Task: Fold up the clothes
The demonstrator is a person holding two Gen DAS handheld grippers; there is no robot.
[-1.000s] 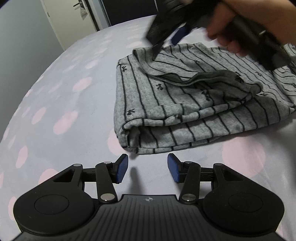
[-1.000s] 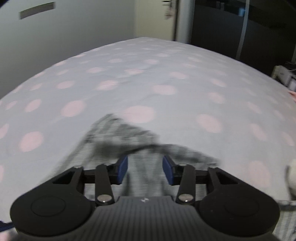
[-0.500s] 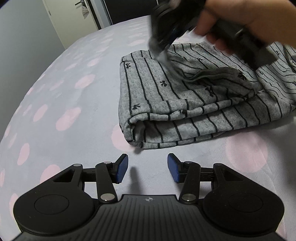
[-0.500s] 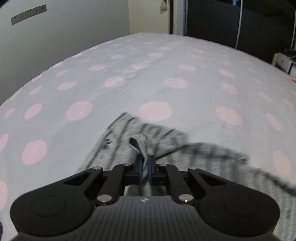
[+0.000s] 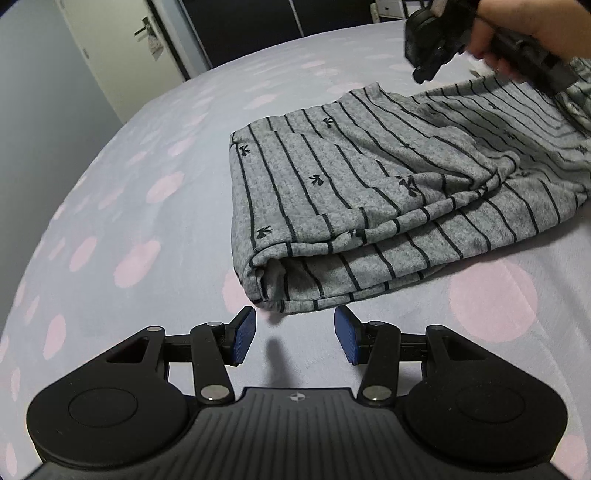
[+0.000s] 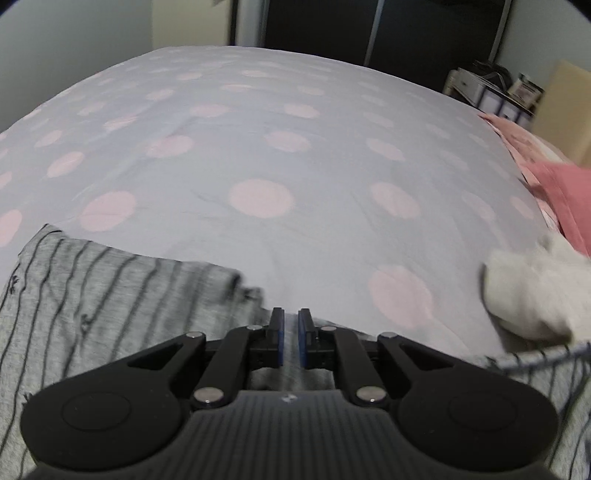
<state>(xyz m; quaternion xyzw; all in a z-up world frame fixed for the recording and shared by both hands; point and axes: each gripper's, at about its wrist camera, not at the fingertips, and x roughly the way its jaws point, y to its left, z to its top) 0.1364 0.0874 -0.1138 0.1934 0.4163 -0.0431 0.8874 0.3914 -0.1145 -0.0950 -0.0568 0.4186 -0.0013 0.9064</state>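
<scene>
A grey garment with thin black stripes and small bows lies folded on the spotted bedsheet. My left gripper hovers open just in front of the garment's near left corner, with nothing between its blue pads. In the left wrist view a hand holds my right gripper above the garment's far right part. In the right wrist view the right gripper shows only a narrow gap. Its jaws are opening, and no cloth is pinched between them. The garment lies below it and to its left.
A white cloth bundle and pink bedding lie at the bed's right edge. Shelves with boxes stand beyond the far right corner. A pale door and a dark opening are behind the bed. Bare sheet stretches ahead.
The right gripper shut on a fold of the garment's top layer and swept to the right. Now the fold is out of its jaws and the top layer lies flatter. The left gripper stayed put.
</scene>
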